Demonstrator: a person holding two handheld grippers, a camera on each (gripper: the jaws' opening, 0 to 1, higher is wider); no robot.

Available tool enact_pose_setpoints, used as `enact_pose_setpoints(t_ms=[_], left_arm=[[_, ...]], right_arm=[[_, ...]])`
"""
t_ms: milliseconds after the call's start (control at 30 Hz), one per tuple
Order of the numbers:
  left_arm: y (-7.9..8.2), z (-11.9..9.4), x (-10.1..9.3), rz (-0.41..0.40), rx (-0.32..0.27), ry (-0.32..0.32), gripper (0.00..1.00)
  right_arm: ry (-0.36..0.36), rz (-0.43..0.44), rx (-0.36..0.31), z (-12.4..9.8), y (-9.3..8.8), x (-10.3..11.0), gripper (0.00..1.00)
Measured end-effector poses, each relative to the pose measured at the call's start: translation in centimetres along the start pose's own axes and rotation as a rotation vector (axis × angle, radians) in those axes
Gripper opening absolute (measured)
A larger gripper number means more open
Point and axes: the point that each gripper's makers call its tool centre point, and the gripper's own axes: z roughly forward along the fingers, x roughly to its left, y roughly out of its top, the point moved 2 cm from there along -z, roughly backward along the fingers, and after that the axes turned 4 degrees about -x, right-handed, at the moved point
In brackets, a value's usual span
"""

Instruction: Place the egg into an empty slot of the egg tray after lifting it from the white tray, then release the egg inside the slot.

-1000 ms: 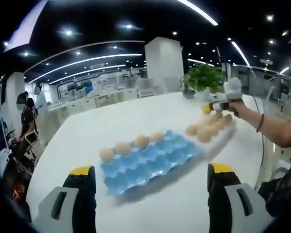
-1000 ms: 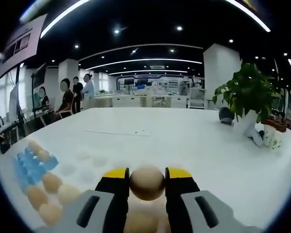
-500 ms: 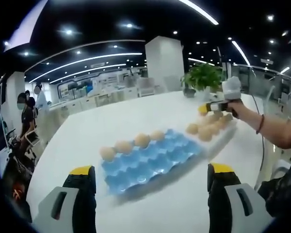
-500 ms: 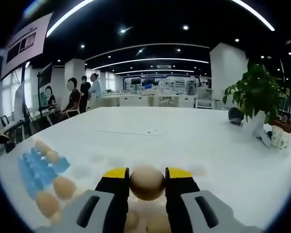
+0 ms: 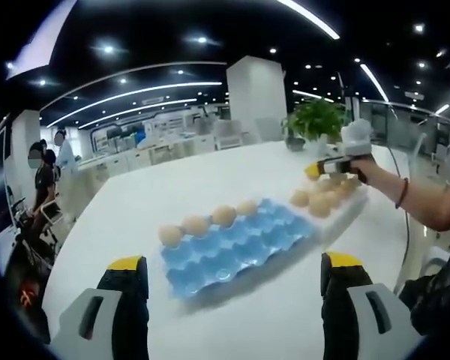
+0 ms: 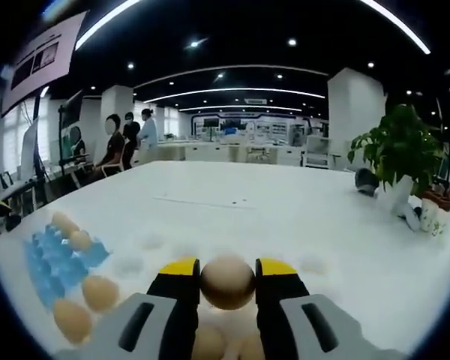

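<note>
Right gripper (image 6: 227, 281): both yellow-tipped jaws are clamped on one brown egg (image 6: 227, 282), held above the white table (image 6: 285, 217). In the left gripper view the same gripper (image 5: 320, 169) appears at the far right, carried by a hand (image 5: 360, 166), with the egg (image 5: 312, 171) lifted just over the white tray (image 5: 343, 211).

Left gripper (image 5: 232, 274): jaws spread wide apart, nothing between them, hovering over the near edge of the table.

Blue egg tray (image 5: 236, 246): four eggs (image 5: 210, 222) sit in one row along its far edge; the remaining slots are vacant.

White tray: a cluster of loose eggs (image 5: 320, 201) lies on it, just beside the blue tray; blur prevents an exact count.

Background: one potted plant (image 6: 396, 161) stands on the table, and three people (image 6: 127, 142) stand at the far left of the right gripper view.
</note>
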Motion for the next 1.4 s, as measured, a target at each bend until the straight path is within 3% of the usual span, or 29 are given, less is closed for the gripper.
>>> enact_pose_setpoints(t_ms=[400, 1067, 1400], left_arm=[[-0.2, 0.1, 0.2, -0.002, 0.008, 0.004, 0.97], [-0.4, 0.2, 0.3, -0.006, 0.016, 0.015, 0.97], [0.0, 0.0, 0.3, -0.007, 0.0, 0.016, 0.97]], right_arm=[[0.034, -0.087, 0.012, 0.6, -0.2, 0.2, 0.3], [0.143, -0.13, 0.061, 1.5, -0.5, 0.8, 0.31], [0.093, -0.017, 0.022, 1.1, -0.2, 0.3, 0.3]])
